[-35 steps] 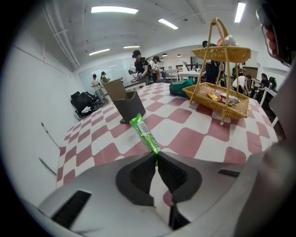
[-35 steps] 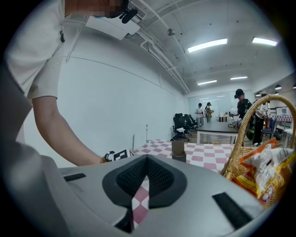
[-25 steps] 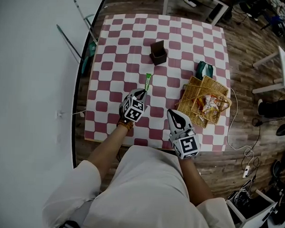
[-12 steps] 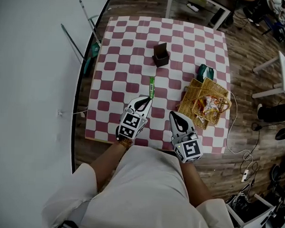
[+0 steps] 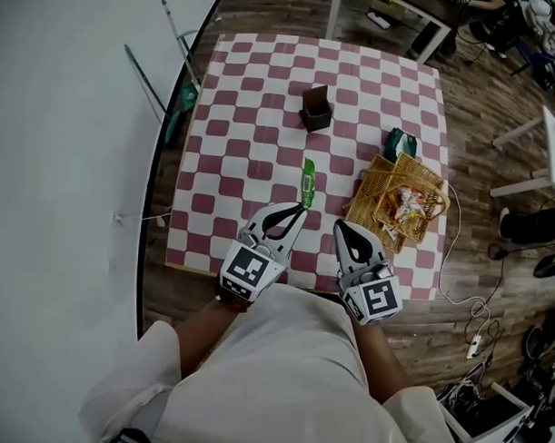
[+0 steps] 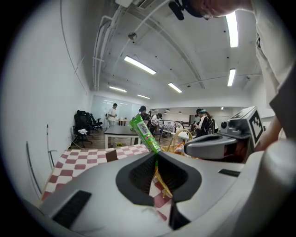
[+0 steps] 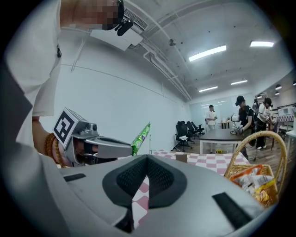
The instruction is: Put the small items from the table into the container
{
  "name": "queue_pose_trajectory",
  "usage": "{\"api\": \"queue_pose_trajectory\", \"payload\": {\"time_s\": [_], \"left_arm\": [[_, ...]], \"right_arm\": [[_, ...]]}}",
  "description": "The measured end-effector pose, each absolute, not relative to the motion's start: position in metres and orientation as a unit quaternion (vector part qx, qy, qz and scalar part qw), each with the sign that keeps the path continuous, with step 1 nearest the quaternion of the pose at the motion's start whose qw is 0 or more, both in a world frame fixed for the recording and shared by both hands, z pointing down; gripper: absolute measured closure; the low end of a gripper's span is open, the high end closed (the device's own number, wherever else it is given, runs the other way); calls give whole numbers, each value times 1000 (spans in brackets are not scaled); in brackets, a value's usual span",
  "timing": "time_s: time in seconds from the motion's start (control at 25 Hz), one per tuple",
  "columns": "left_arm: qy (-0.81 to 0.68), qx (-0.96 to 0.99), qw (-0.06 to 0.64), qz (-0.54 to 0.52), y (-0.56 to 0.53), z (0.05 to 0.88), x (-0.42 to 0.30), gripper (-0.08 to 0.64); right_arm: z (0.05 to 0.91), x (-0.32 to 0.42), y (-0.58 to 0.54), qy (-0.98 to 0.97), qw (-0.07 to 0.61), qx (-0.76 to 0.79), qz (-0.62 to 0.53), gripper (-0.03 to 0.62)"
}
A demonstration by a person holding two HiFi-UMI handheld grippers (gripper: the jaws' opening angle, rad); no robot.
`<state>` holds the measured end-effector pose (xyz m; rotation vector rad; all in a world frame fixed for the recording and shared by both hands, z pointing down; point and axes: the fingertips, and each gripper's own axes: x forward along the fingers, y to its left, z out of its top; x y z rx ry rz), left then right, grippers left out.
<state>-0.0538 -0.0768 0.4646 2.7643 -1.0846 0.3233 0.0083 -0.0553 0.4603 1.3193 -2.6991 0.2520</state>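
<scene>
A slim green snack packet (image 5: 307, 182) sticks up from the tips of my left gripper (image 5: 302, 208), which is shut on its lower end and holds it in the air above the checkered table (image 5: 254, 124). In the left gripper view the packet (image 6: 144, 134) tilts up and to the left from the closed tips (image 6: 155, 155). The wicker basket (image 5: 367, 196) stands at the table's right edge with snack packs inside. My right gripper (image 5: 341, 226) hovers just left of the basket, its tips (image 7: 147, 158) together with nothing in them. From the right gripper view the packet (image 7: 141, 136) shows at the left.
A small brown box (image 5: 315, 108) stands upright near the table's far middle. A dark green bag (image 5: 398, 138) lies behind the basket. The basket's handle (image 7: 259, 139) arches at the right of the right gripper view. People, desks and chairs fill the room beyond.
My left gripper has risen from the table with the green packet and drifted right, toward the basket side. My right gripper has lifted a little.
</scene>
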Motion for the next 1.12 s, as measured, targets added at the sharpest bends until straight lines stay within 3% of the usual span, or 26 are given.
{"api": "queue_pose_trajectory", "payload": {"time_s": [0.52,1.12], "left_arm": [[-330,938,53,91,-58,436,-26,520],[-230,968,50,84,-21,427,57,520]], "right_arm": [[442,20,-45,-889,55,448,74,588],[443,97,-11,-846,57,525,79,588]]}}
